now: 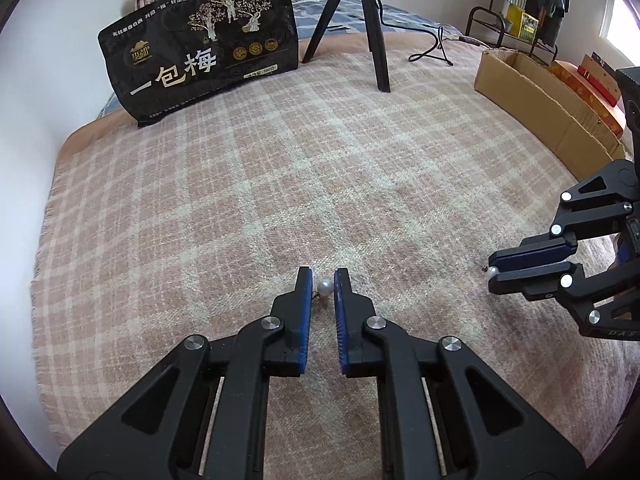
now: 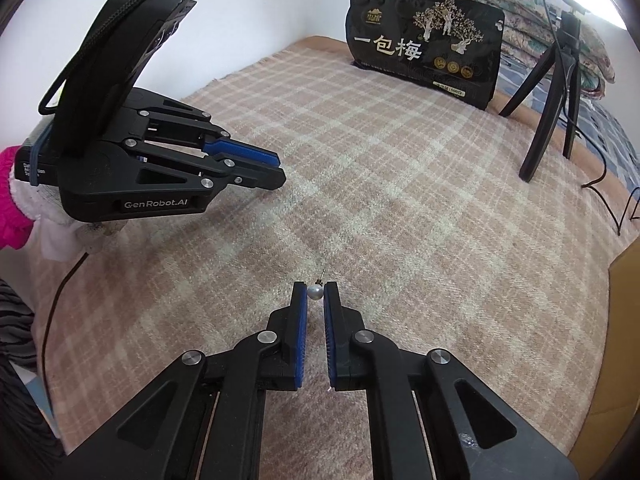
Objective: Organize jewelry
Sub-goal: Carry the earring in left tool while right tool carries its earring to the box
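Observation:
Two pearl earrings are in play on a pink plaid blanket. In the left wrist view my left gripper [image 1: 323, 286] holds one pearl earring [image 1: 325, 287] between its blue-padded fingertips, just above the blanket. In the right wrist view my right gripper [image 2: 315, 293] is shut on the other pearl earring [image 2: 315, 292], whose metal post points forward. The right gripper also shows at the right of the left wrist view [image 1: 493, 271] with the pearl at its tip. The left gripper shows at the left of the right wrist view [image 2: 278, 170].
A black snack bag [image 1: 200, 48] stands at the back of the blanket [image 1: 280, 184]. A black tripod [image 1: 372, 20] with a cable stands beside it. An open cardboard box [image 1: 548, 100] lies at the right edge. Folded bedding lies behind.

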{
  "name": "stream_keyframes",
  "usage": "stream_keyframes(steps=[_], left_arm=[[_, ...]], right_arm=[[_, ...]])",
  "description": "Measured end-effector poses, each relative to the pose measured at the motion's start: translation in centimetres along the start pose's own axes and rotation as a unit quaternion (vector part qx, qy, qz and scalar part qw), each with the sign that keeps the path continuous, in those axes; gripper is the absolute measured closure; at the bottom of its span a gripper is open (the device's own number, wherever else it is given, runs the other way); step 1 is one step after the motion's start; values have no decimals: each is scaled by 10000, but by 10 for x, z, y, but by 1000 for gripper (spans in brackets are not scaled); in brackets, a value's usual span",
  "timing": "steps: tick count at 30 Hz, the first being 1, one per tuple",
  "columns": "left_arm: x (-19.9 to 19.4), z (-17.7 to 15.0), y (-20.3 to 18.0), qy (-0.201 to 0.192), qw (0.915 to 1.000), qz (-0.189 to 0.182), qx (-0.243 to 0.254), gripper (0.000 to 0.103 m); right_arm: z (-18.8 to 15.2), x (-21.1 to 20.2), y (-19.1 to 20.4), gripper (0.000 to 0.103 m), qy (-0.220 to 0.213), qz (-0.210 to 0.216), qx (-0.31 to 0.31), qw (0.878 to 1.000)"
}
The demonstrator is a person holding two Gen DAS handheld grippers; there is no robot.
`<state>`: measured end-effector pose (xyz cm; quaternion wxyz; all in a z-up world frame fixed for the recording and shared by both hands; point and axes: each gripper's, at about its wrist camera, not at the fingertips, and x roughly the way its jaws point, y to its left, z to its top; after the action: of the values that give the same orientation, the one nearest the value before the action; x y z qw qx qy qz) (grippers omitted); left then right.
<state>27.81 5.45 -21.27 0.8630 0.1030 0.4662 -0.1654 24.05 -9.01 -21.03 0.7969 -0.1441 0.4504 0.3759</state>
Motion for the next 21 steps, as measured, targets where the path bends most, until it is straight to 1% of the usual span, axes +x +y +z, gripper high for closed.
stream_keyframes(steps=[9,11,17,21], left_arm=[[-23,3,-8,-122,9999,30,64,94],[-28,2,-9,-136,9999,45,51,97],[-48,3,-14,-226,9996,99,119,97],[-55,4,-12,-236,9997,80,5,97]], right_arm=[[-4,-31,1,96,-105,-200,-19,9997],[-4,-39,-1,96,-118,-250,-37,9996],[-7,-63,-5,96,-166,-401,-77,9990],[-8,-75,-8,96,-209,-500,-66,9985]])
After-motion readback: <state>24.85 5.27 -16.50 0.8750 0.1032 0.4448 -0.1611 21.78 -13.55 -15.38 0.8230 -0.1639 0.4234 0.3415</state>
